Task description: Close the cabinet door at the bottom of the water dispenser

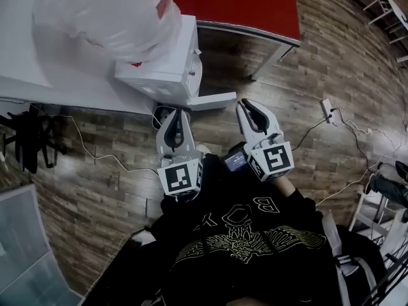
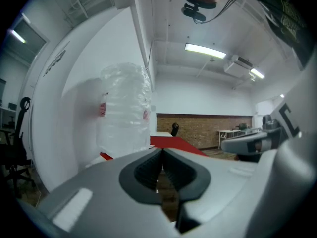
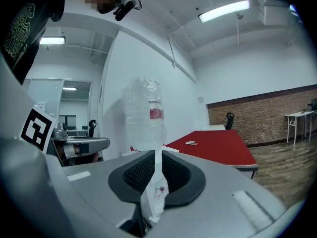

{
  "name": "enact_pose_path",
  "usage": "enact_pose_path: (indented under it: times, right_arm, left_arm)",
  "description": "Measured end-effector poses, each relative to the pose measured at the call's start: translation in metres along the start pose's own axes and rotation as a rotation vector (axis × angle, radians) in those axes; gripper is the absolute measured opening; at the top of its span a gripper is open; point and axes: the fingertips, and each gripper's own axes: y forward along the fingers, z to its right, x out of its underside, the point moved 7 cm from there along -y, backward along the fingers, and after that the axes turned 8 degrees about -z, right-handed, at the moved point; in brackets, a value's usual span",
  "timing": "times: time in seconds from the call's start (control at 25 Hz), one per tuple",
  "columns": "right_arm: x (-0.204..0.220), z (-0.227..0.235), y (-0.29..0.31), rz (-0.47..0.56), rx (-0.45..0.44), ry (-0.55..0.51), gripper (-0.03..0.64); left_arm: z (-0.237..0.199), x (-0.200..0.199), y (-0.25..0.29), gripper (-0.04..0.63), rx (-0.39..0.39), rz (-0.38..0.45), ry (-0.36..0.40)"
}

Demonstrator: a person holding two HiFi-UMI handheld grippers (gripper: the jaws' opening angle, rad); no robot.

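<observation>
The white water dispenser [image 1: 162, 69] stands against the wall with a big clear bottle [image 1: 108, 11] on top. At its base the cabinet door [image 1: 213, 99] sticks out, open, seen edge-on from above. My left gripper [image 1: 174, 112] hovers just in front of the base, jaws together and empty. My right gripper [image 1: 254, 107] is level with it, just right of the door's free edge, its pads drawn to a thin slit with nothing held. The bottle [image 2: 124, 113] fills the left gripper view, and the bottle [image 3: 143, 113] rises ahead in the right gripper view.
A red table [image 1: 236, 5] stands right of the dispenser, its leg close behind the door. A power strip [image 1: 327, 110] and cables lie on the wooden floor to the right. A black chair [image 1: 25, 139] is at the left. The person's dark top fills the bottom.
</observation>
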Motion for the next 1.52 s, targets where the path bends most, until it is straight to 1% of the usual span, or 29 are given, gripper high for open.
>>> enact_pose_path:
  times: [0.16,0.32,0.4,0.48,0.52,0.56,0.6,0.64,0.68,0.72,0.76,0.8,0.84,0.88,0.92,1.0,1.04,1.08,1.2,1.24,1.32,1.36,1.4,1.52]
  right_arm:
    - [0.010,0.003,0.024,-0.056,-0.026,-0.023,0.054]
    - [0.014,0.019,0.049,-0.102,-0.053,-0.044,0.061]
    - [0.013,0.033,0.063,-0.057,-0.053,-0.062,0.058]
    - [0.013,0.045,0.076,0.000,-0.044,-0.096,0.034]
    - [0.017,0.051,0.084,-0.007,-0.047,-0.134,0.034]
    - [0.026,0.056,0.092,-0.048,-0.057,-0.194,0.034]
    - [0.039,0.060,0.100,-0.107,-0.070,-0.274,0.034]
    - [0.054,0.063,0.109,-0.152,-0.078,-0.356,0.034]
    - [0.069,0.064,0.118,-0.158,-0.083,-0.429,0.026]
    - [0.085,0.065,0.126,-0.139,-0.095,-0.487,0.003]
    - [0.101,0.066,0.135,-0.121,-0.118,-0.529,0.001]
    - [0.119,0.069,0.143,-0.117,-0.147,-0.553,0.000]
    - [0.138,0.073,0.151,-0.125,-0.176,-0.562,0.000]
    - [0.158,0.077,0.160,-0.143,-0.199,-0.564,0.000]
    - [0.181,0.083,0.170,-0.175,-0.215,-0.567,0.002]
    - [0.230,0.093,0.191,-0.275,-0.231,-0.579,0.014]
    - [0.255,0.097,0.200,-0.330,-0.237,-0.579,0.045]
    - [0.279,0.101,0.208,-0.382,-0.240,-0.575,0.061]
    - [0.348,0.116,0.229,-0.516,-0.242,-0.578,0.080]
    - [0.372,0.120,0.234,-0.559,-0.247,-0.588,0.080]
    - [0.416,0.124,0.243,-0.637,-0.266,-0.612,0.100]
    - [0.435,0.126,0.247,-0.672,-0.273,-0.623,0.103]
    - [0.452,0.127,0.251,-0.703,-0.277,-0.636,0.121]
    - [0.485,0.129,0.263,-0.758,-0.274,-0.684,0.140]
  left_arm:
    - [-0.002,0.010,0.022,0.008,0.009,-0.032,-0.010]
    - [0.006,0.021,0.055,0.008,0.012,-0.080,-0.017]
    - [0.013,0.026,0.073,0.008,0.013,-0.089,0.006]
    - [0.020,0.033,0.091,0.008,0.024,-0.111,0.049]
    - [0.022,0.038,0.101,0.008,0.031,-0.126,0.064]
    - [0.023,0.044,0.111,0.006,0.034,-0.142,0.071]
    - [0.023,0.051,0.122,0.006,0.034,-0.158,0.078]
    - [0.023,0.060,0.131,0.007,0.037,-0.177,0.104]
    - [0.025,0.068,0.139,0.008,0.052,-0.203,0.161]
    - [0.027,0.079,0.146,0.008,0.071,-0.233,0.219]
    - [0.031,0.091,0.151,0.007,0.079,-0.259,0.218]
    - [0.035,0.105,0.156,0.006,0.072,-0.276,0.161]
    - [0.039,0.122,0.161,0.008,0.064,-0.292,0.108]
    - [0.041,0.140,0.167,0.008,0.061,-0.312,0.085]
    - [0.042,0.159,0.174,0.008,0.057,-0.334,0.077]
    - [0.041,0.195,0.188,0.007,0.053,-0.372,0.053]
    - [0.042,0.212,0.194,0.008,0.064,-0.388,0.050]
    - [0.043,0.228,0.199,0.008,0.085,-0.406,0.068]
    - [0.047,0.269,0.216,0.008,0.143,-0.438,0.153]
    - [0.046,0.280,0.220,0.008,0.146,-0.448,0.156]
    - [0.044,0.302,0.223,0.008,0.120,-0.472,0.092]
    - [0.043,0.310,0.224,0.008,0.111,-0.480,0.074]
    - [0.042,0.318,0.224,0.008,0.108,-0.488,0.071]
    - [0.042,0.335,0.219,0.008,0.104,-0.515,0.066]
